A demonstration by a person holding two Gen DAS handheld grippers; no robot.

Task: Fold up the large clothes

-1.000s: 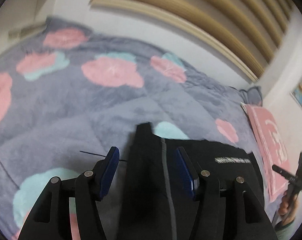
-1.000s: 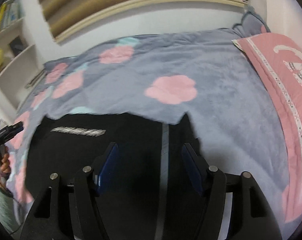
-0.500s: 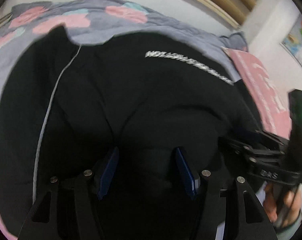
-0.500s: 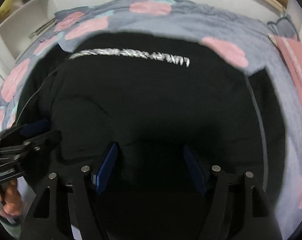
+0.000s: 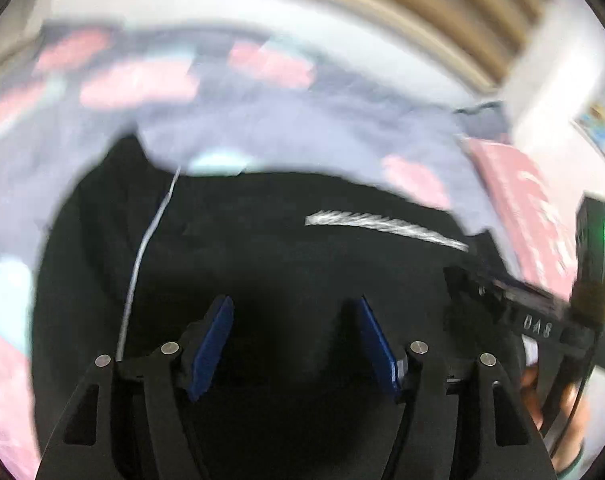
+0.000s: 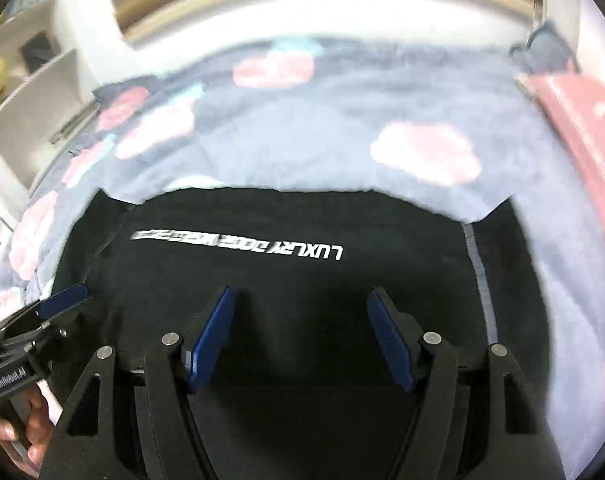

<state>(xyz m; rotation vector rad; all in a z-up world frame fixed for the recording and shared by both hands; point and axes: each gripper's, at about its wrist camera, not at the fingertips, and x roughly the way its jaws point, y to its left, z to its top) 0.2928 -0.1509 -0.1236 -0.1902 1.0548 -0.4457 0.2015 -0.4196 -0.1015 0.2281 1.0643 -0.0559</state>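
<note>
A large black garment (image 5: 286, 248) with white lettering lies spread on the grey flowered blanket (image 5: 302, 120); it also fills the lower part of the right wrist view (image 6: 302, 272), lettering upside down. My left gripper (image 5: 294, 340) is open, its blue pads over the near part of the black cloth with nothing pinched between them. My right gripper (image 6: 302, 336) is open the same way, over the near part. The right gripper also shows at the right edge of the left wrist view (image 5: 534, 312), and the left gripper at the left edge of the right wrist view (image 6: 42, 320).
A pink pillow (image 6: 582, 120) lies at the right of the bed. White shelves (image 6: 30, 92) stand at the left. A wall with wooden slats (image 5: 382, 8) runs behind the bed. The blanket (image 6: 342, 128) extends beyond the garment.
Both cameras have pulled back and tilted up: the garment filled the views half a second ago, and now more blanket and wall show. Both grippers stay open.
</note>
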